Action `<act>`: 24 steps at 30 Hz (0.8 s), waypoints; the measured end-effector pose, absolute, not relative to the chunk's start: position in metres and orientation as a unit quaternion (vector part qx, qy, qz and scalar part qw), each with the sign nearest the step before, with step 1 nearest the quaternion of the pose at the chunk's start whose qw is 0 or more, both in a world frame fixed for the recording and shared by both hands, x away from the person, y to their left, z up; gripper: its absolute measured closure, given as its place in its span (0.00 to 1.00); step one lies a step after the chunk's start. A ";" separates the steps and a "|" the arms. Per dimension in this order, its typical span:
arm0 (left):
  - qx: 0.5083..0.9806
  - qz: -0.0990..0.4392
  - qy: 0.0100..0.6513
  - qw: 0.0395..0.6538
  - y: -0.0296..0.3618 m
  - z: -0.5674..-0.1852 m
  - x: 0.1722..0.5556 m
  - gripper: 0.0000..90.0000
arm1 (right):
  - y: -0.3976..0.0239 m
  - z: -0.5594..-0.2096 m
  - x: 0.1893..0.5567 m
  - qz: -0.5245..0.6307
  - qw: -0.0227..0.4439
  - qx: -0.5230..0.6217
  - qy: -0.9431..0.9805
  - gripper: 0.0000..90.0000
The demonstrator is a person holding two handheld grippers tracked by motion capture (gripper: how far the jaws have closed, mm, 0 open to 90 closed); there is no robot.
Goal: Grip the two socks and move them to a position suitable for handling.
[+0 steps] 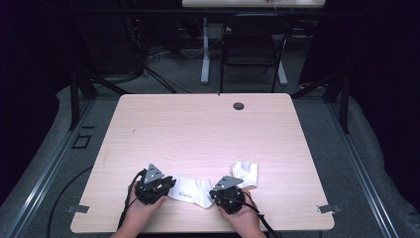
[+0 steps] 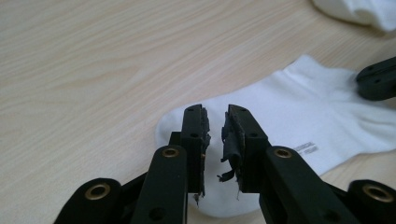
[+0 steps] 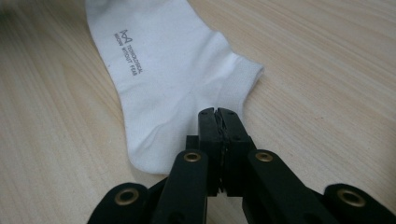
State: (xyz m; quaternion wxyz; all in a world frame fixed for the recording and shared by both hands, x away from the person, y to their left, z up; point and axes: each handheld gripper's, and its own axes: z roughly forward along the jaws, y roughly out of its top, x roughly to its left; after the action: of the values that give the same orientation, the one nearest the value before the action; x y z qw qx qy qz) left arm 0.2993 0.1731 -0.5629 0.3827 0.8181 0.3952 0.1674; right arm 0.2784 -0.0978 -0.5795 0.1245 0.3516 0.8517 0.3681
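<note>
Pale wood-grain table (image 1: 198, 134) in a dark room; a white sock (image 1: 190, 191) lay flat near its front edge, between the two hands, with a second folded white sock (image 1: 246, 174) just beyond the right hand; the left gripper (image 2: 215, 122) stood slightly parted over the toe end, its worn pads (image 2: 229, 140) pinching no cloth; the right gripper (image 3: 218, 115) was shut on the sock at its heel, beside the cuff. Risk, as judged: with one end free, a pull by the right gripper would probably drag or bunch the sock; the frayed pads might snag or slip on the knit.
</note>
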 end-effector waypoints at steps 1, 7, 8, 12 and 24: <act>0.819 0.165 0.399 0.378 0.173 -0.565 0.300 0.85 | -0.098 -0.579 0.279 0.367 0.123 0.351 0.853 0.99; 0.827 0.165 0.406 0.352 0.175 -0.576 0.304 0.83 | -0.100 -0.579 0.279 0.366 0.123 0.351 0.853 0.99; 0.827 0.163 0.407 0.352 0.174 -0.576 0.304 0.83 | -0.100 -0.579 0.279 0.368 0.123 0.353 0.851 0.99; 0.831 0.158 0.404 0.349 0.173 -0.578 0.301 0.85 | -0.102 -0.579 0.279 0.365 0.123 0.355 0.852 0.99; 0.848 0.123 0.384 0.344 0.166 -0.575 0.277 0.85 | -0.113 -0.578 0.281 0.364 0.117 0.368 0.847 0.99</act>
State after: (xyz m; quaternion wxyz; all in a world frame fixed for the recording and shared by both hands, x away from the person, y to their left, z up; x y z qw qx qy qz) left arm 0.2773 0.1657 -0.5746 0.3438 0.8480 0.3840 0.1231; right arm 0.2805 -0.1131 -0.5781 0.1173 0.3682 0.8475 0.3640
